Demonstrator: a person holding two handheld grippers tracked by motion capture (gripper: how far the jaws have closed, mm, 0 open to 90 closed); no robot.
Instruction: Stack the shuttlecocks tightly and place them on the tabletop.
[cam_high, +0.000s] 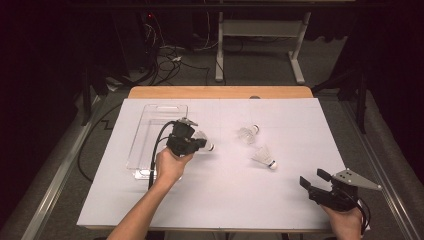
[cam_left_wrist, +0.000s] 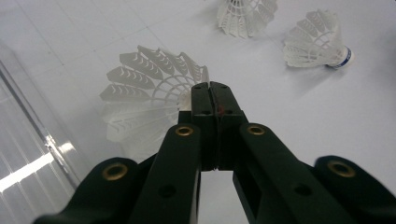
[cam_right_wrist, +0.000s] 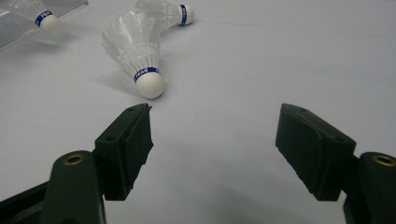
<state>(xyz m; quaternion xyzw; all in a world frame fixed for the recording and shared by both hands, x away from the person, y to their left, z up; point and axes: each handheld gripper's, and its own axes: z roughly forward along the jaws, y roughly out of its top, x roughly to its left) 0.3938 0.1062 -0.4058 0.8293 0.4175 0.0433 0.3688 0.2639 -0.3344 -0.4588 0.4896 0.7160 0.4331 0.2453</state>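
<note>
High view overlooks the table (cam_high: 225, 200); gripper views skim it closely.

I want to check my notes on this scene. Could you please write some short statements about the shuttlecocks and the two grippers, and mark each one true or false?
1. The left gripper is closed on the skirt edge of a shuttlecock. True.
2. The right gripper holds a shuttlecock. False: its jaws stand open with nothing between them.
3. Two other shuttlecocks lie on the white table. True.
4. The clear tray stands at the right side of the table. False: it stands at the left side.
5. The shuttlecocks have red bands at the cork. False: the bands are blue.
</note>
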